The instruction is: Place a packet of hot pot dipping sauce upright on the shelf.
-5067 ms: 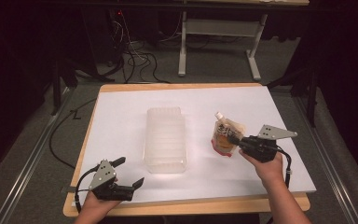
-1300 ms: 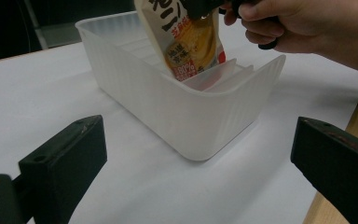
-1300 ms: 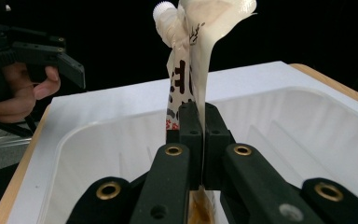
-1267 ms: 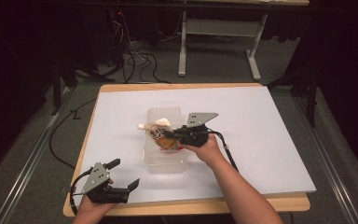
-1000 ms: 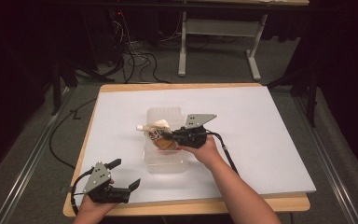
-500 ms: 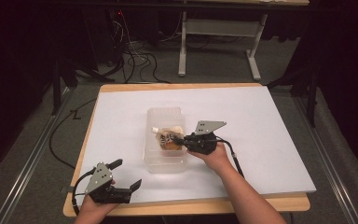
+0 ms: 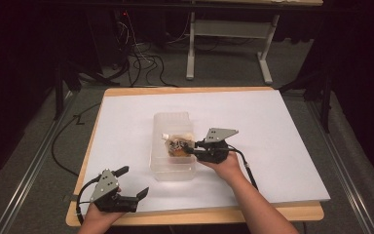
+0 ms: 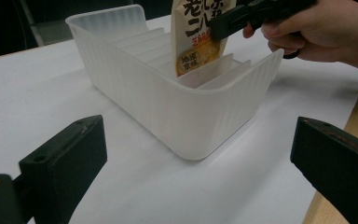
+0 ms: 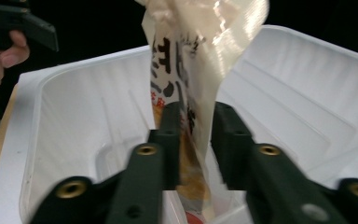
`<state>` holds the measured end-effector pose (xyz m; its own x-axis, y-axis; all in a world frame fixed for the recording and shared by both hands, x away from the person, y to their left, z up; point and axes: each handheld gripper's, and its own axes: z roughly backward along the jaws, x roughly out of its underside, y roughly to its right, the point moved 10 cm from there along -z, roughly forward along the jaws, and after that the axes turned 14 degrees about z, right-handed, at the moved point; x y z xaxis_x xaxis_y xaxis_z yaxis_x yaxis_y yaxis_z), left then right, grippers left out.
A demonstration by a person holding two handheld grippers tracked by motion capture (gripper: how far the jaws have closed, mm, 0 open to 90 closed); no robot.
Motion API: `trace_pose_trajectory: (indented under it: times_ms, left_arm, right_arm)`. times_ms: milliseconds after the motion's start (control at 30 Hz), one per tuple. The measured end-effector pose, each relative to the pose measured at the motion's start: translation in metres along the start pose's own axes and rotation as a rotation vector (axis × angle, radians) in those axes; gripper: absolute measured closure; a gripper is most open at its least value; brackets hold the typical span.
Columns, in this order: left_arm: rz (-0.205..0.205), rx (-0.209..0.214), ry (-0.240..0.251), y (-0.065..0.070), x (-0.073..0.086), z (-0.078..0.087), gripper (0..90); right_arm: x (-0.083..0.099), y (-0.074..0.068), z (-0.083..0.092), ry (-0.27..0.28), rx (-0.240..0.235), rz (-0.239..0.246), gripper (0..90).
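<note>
Right gripper [image 7: 191, 147] is clamped on a printed orange-and-cream foil snack pouch [image 7: 177, 145], jaws narrowly apart with the pouch pinched between them. The pouch hangs upright inside the translucent white ribbed plastic bin [image 7: 159, 168], bottom among the divider slots. Left gripper [image 7: 132, 183] sits near the bin's front-left corner, jaws spread wide, holding nothing.

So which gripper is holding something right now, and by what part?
The right gripper pinches the pouch across its flat middle, over the bin. The left gripper holds nothing, jaws open.
</note>
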<state>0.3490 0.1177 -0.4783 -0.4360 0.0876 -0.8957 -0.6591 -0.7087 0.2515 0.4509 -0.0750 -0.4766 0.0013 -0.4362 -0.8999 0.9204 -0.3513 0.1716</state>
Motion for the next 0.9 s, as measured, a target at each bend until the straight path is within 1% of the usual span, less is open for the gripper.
trace_pose_trajectory:
  times_ms: [33, 67, 100, 133, 167, 200, 267, 333, 400, 433, 467, 500, 633, 667, 700, 733, 767, 800, 833, 867, 900]
  left_arm:
    - [0.0, -0.003, 0.0, -0.001, 0.0, 0.0, 4.1]
    - [0.0, -0.003, 0.0, -0.001, 0.0, 0.0, 4.1]
    - [0.0, -0.006, -0.001, -0.001, 0.0, 0.0, 4.1]
    - [0.0, -0.006, -0.001, -0.001, 0.0, 0.0, 4.2]
    - [0.0, -0.009, -0.004, -0.002, 0.0, -0.001, 4.2]
    - [0.002, -0.016, -0.007, -0.003, 0.001, -0.001, 4.2]
    - [0.001, -0.026, -0.007, -0.004, 0.001, -0.001, 4.3]
    - [0.001, -0.038, 0.004, -0.006, -0.001, -0.001, 4.2]
    - [0.01, -0.048, 0.013, -0.008, -0.002, 0.0, 4.2]
    - [0.012, -0.053, 0.01, -0.009, -0.002, 0.0, 4.2]
    - [0.016, -0.057, 0.006, -0.01, -0.002, -0.001, 4.2]
    - [0.02, -0.062, 0.003, -0.011, -0.001, -0.001, 4.2]
    - [0.029, -0.082, -0.009, -0.015, 0.0, -0.005, 4.4]
    - [0.03, -0.085, -0.011, -0.016, 0.0, -0.006, 4.5]
    - [0.031, -0.089, -0.022, -0.016, 0.0, -0.008, 4.6]
    - [0.031, -0.089, -0.022, -0.016, 0.0, -0.008, 4.6]
    - [0.031, -0.085, -0.027, -0.016, 0.001, -0.01, 4.7]
    - [0.031, -0.085, -0.027, -0.016, 0.001, -0.01, 4.7]
    - [0.03, -0.082, -0.03, -0.015, 0.001, -0.012, 4.7]
    - [0.03, -0.082, -0.03, -0.015, 0.001, -0.012, 4.8]
    - [0.029, -0.081, -0.031, -0.015, 0.0, -0.013, 4.9]
  right_arm:
    - [-0.002, 0.002, 0.002, 0.007, 0.018, -0.009, 61.9]
    - [-0.002, 0.002, 0.002, 0.007, 0.018, -0.009, 61.9]
    - [-0.004, 0.003, 0.006, 0.007, 0.037, -0.017, 52.7]
    - [-0.004, 0.003, 0.006, 0.007, 0.037, -0.017, 52.7]
    - [-0.005, 0.003, 0.008, 0.009, 0.045, -0.029, 48.9]
    - [-0.005, 0.004, 0.011, 0.015, 0.053, -0.031, 44.7]
    - [-0.006, 0.006, 0.017, 0.029, 0.094, -0.055, 32.7]
    - [-0.006, 0.007, 0.021, 0.033, 0.118, -0.064, 25.1]
    - [-0.005, 0.008, 0.024, 0.018, 0.133, -0.08, 16.5]
    - [-0.003, 0.008, 0.03, 0.011, 0.157, -0.08, 15.2]
    - [-0.003, 0.008, 0.03, 0.011, 0.157, -0.08, 15.2]
    - [-0.003, 0.008, 0.034, 0.017, 0.169, -0.081, 15.1]
    - [0.001, 0.009, 0.051, 0.012, 0.215, -0.078, 14.5]
    - [0.003, 0.01, 0.056, 0.009, 0.227, -0.081, 14.5]
    - [0.006, 0.01, 0.066, 0.012, 0.244, -0.086, 14.6]
    - [0.006, 0.01, 0.066, 0.012, 0.244, -0.086, 14.6]
    - [0.011, 0.011, 0.077, 0.007, 0.267, -0.089, 14.7]
    - [0.011, 0.011, 0.077, 0.007, 0.267, -0.089, 14.7]
    - [0.016, 0.012, 0.088, 0.005, 0.289, -0.095, 14.8]
    - [0.016, 0.012, 0.088, 0.005, 0.289, -0.095, 14.8]
    - [0.022, 0.013, 0.099, -0.002, 0.311, -0.099, 14.9]
